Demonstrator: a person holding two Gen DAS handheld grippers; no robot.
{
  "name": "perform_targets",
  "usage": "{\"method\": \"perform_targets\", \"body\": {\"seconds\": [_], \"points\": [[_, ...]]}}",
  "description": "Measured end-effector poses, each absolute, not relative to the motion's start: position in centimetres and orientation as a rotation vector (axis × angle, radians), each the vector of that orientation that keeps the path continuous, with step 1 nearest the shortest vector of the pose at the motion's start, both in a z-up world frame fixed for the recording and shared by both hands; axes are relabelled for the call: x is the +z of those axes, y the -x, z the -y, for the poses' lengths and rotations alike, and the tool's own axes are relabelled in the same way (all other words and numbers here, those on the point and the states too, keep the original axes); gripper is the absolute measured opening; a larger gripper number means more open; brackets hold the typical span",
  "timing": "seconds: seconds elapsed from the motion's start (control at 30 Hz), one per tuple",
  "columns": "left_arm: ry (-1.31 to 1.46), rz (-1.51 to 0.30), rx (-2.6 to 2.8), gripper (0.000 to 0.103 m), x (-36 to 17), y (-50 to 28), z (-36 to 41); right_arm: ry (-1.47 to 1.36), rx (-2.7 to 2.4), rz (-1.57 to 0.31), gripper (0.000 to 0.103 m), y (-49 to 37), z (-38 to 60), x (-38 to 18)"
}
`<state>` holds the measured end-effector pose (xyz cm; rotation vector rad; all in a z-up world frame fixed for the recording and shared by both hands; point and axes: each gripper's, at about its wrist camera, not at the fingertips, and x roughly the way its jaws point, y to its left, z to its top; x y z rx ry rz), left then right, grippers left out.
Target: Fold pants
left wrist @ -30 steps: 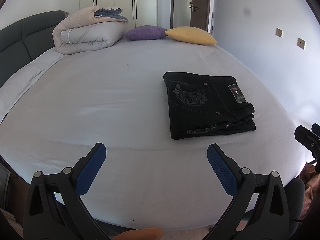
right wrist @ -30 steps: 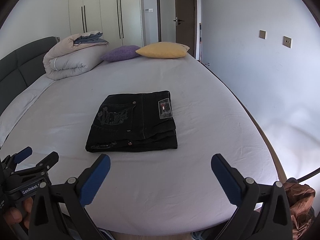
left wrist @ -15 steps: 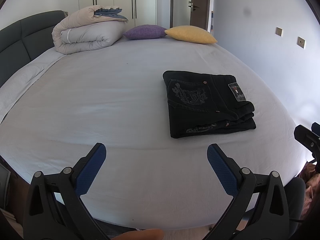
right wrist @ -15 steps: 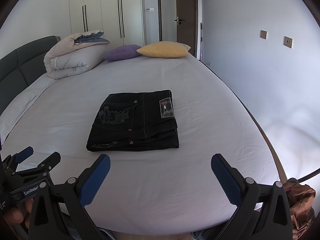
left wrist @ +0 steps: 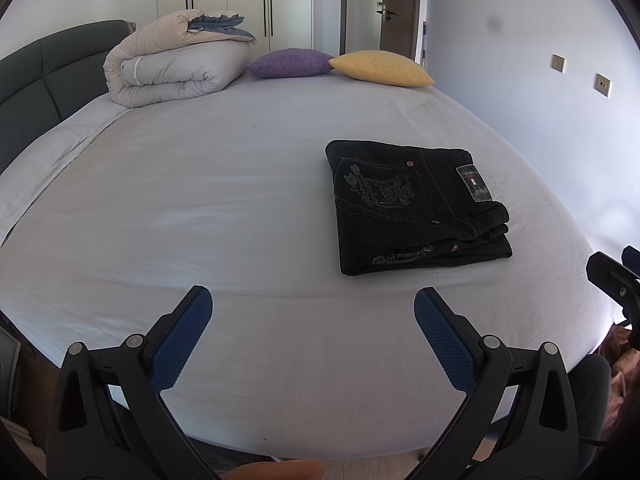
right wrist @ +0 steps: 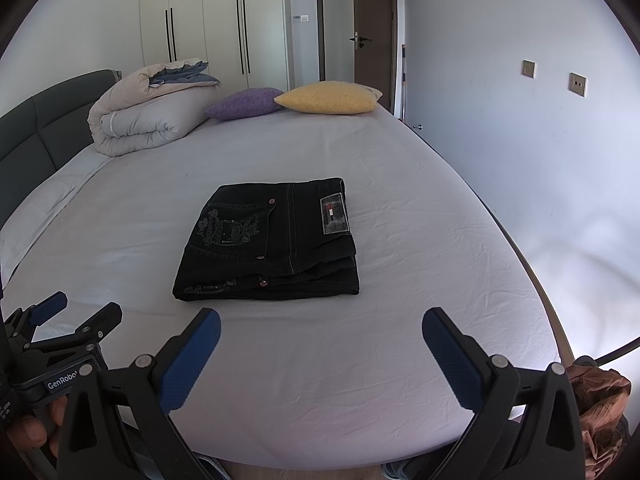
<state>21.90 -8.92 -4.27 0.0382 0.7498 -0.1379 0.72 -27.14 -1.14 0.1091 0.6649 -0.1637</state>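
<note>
Bed: you face a wide bed (right wrist: pixel 400 184) under a pale lilac sheet that fills most of both views.
Headboard: dark grey padded headboard (left wrist: pixel 44 76) at your 10 o'clock.
Bedding: rolled beige-grey duvet (right wrist: pixel 148 120) at 11 o'clock, beside the headboard.
Cushions: a purple cushion (right wrist: pixel 246 103) touching a yellow cushion (right wrist: pixel 328 98) at 12 o'clock, at the far edge.
Wardrobe: white doors with dark bar handles (right wrist: pixel 224 32) behind the bedding.
Door: brown door (right wrist: pixel 372 36) standing open at 1 o'clock.
Wall: plain pale wall with two switch plates (right wrist: pixel 577 84) at 2 o'clock.
Light: bright glare on the wall at your 3 o'clock.
</note>
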Motion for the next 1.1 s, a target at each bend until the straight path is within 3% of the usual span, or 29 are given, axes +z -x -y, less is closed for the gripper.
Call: {"method": "perform_targets", "body": {"seconds": [1.1], "points": [[-0.037, -0.756, -0.143, 0.103, -4.5, -21.86, 8.82, -0.104, -0.162, -0.668, 0.103, -0.47, 26.65, -1.39]]}}
